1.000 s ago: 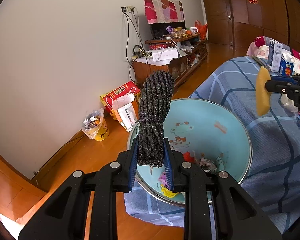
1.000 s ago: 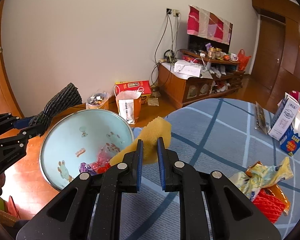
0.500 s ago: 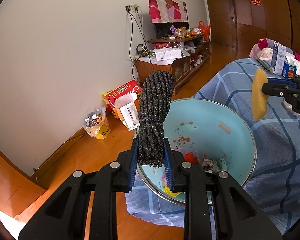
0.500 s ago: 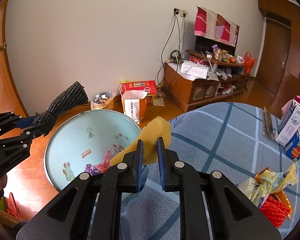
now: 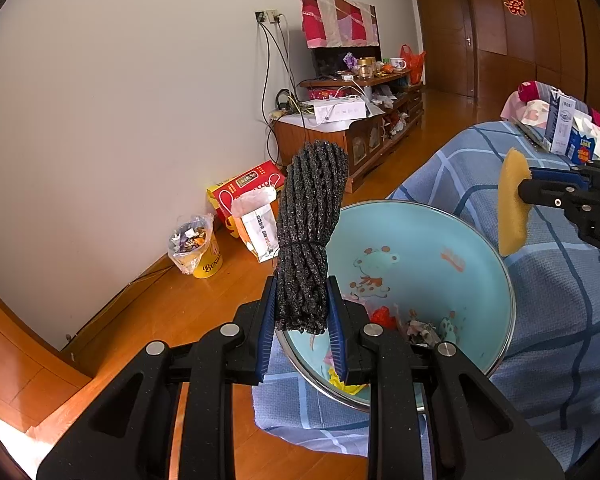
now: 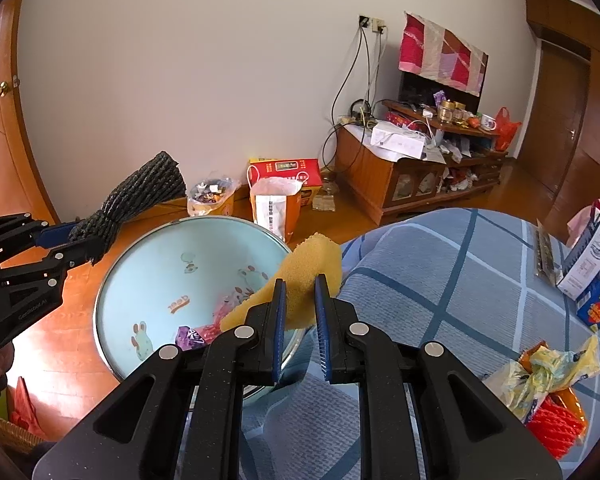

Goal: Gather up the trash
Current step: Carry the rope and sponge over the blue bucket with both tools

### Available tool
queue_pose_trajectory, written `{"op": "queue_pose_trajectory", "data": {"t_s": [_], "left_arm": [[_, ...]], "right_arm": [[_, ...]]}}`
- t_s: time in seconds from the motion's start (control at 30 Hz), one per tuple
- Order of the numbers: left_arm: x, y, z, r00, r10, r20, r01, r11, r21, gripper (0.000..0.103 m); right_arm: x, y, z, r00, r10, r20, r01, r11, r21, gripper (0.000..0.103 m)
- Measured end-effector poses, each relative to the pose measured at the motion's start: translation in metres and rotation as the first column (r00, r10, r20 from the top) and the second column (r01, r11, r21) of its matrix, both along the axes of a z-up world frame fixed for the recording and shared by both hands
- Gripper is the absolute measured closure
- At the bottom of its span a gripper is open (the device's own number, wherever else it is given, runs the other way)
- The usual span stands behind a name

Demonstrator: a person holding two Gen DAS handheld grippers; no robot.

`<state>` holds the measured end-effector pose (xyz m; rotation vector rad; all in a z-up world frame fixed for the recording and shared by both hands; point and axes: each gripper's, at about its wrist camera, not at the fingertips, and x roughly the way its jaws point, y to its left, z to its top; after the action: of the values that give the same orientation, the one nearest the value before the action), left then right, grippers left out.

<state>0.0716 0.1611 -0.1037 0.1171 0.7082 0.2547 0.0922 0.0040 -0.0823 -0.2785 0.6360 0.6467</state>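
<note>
Black bundle [image 5: 310, 236] upright in left tool [image 5: 302, 320]

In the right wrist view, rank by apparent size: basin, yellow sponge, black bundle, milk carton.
1. Basin
2. Yellow sponge, though nearness to the camera inflates it
3. Black bundle and milk carton look alike; no ranking.

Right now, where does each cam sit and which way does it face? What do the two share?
Left wrist: on the left gripper, looking down over the blue basin toward the wall; its own fingers clamp the black bundle, right gripper at the right edge.
Right wrist: on the right gripper, looking across the checked tablecloth; its fingers pinch the yellow sponge, left gripper at left.
Shared: basin, bundle, sponge.
</note>
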Motion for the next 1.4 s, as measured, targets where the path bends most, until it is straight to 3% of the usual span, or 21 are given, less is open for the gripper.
{"op": "queue_pose_trajectory", "data": {"t_s": [1.4], "left_arm": [[-0.004,-0.003,0.003,1.0,-0.019,-0.002,0.019,1.0,-0.009,0.077]], "right_arm": [[-0.001,0.012,-0.004,0.999,0.051,-0.014,-0.051,0.999,-0.012,0.085]]}}
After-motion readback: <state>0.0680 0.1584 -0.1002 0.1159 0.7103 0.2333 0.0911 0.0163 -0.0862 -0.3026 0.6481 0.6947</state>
